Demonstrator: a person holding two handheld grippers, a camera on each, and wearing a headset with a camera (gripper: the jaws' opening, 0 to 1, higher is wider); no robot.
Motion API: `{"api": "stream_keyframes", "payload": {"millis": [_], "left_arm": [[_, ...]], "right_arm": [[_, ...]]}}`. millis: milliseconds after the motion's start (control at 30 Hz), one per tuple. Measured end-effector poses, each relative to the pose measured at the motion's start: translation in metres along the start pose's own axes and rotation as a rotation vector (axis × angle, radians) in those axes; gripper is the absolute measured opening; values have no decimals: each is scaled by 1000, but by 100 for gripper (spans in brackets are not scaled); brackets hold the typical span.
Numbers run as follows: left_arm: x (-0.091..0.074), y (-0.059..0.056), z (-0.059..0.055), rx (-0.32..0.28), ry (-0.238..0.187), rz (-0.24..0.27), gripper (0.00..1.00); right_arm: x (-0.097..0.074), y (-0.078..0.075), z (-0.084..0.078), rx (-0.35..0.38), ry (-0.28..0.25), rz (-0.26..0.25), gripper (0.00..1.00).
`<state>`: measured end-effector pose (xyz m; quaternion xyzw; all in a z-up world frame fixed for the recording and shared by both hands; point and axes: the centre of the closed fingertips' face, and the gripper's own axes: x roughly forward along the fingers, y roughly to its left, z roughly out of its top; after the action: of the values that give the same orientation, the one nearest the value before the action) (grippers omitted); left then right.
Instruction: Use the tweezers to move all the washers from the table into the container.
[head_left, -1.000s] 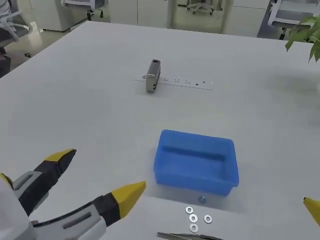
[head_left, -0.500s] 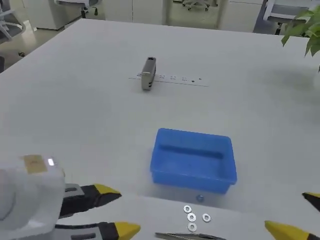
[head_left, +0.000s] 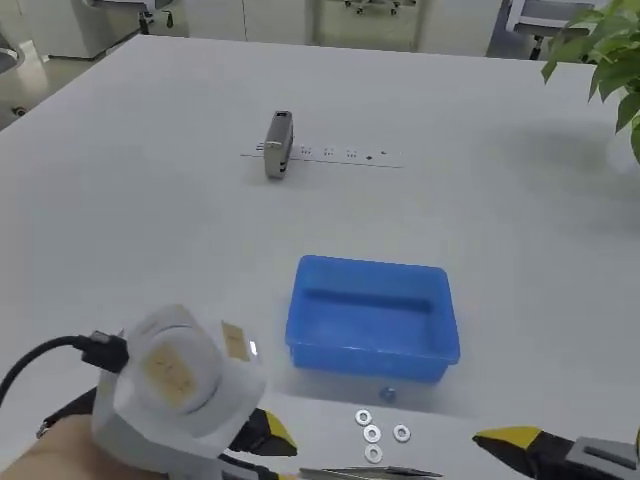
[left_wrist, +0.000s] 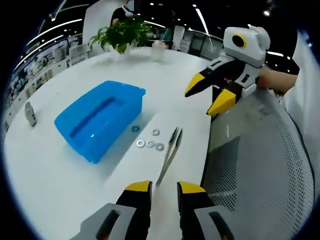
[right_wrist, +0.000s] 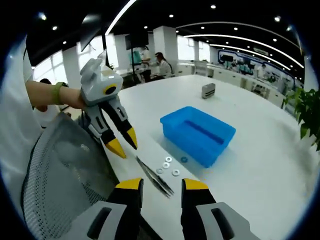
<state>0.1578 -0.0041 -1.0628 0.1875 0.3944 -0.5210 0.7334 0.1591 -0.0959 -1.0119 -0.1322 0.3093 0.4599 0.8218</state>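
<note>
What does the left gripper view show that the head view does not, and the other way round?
Left gripper view: the tweezers at full length, a mesh chair back and both jaws of the right gripper, apart. Head view: the row of sockets set in the table. Both: the blue container, the washers beside it, the plant.

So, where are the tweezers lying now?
In the head view, the tweezers lie at the table's near edge, beside the washers, before the blue container.

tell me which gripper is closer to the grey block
Left. The left gripper is at the near table edge, roughly in line with the grey block; the right gripper is further off to the side.
</note>
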Motion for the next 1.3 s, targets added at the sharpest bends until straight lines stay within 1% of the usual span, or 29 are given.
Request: {"api": "stream_keyframes", "payload": {"millis": [33,67,100,167,200,267,300,333,367,400,433,467,567,600,633,700,767,833,933,1067,1100,1167,1300], "left_arm": [[2,3,0,21,6,12,16],[3,4,-2,44,24,14,16],[5,3,-2,58,33,6,15],[9,5,-1,85,43,18,15],[11,5,-3,93,57,9,13],[13,7,-3,117,65,20,11],[14,6,-4,136,78,8,10],[14,9,-5,174,84,27,8],[14,10,-3,235,82,40,6],[15,7,-5,258,91,22,3],[16,8,-6,276,101,36,2],[16,8,-5,304,104,35,1],[18,5,-5,344,104,25,0],[18,4,-4,355,103,21,0],[19,3,-5,360,105,9,0],[18,1,-4,376,108,-2,0],[13,-1,-1,382,97,-3,0],[6,-5,5,374,73,-22,0],[-7,-8,14,367,40,-17,0],[-26,-16,29,385,-8,-12,0],[-28,-17,31,386,-11,-12,0],[-37,-22,40,394,-26,-10,0],[-44,-33,53,425,-42,-19,0]], "right_arm": [[1,1,-1,-4,5,5,25],[2,2,-3,-16,20,16,23],[3,3,-4,-22,31,18,22],[5,5,-7,-49,55,29,19],[6,6,-9,-64,66,33,18],[9,7,-11,-82,82,37,18],[9,8,-12,-88,88,40,17],[10,8,-12,-91,93,43,17],[11,9,-13,-95,97,45,17],[12,9,-13,-96,99,50,17],[12,10,-14,-97,100,52,17],[13,10,-14,-98,101,54,17],[16,9,-13,-92,98,59,17],[16,10,-16,-85,116,67,16],[18,10,-14,-88,102,69,15],[21,10,-15,-91,104,74,15],[22,10,-16,-97,111,82,15],[23,11,-17,-106,114,88,16],[24,13,-18,-117,115,98,17],[27,16,-20,-128,123,113,18],[28,17,-20,-129,125,117,17],[31,19,-21,-141,131,126,17],[36,23,-22,-165,140,147,17]]}}
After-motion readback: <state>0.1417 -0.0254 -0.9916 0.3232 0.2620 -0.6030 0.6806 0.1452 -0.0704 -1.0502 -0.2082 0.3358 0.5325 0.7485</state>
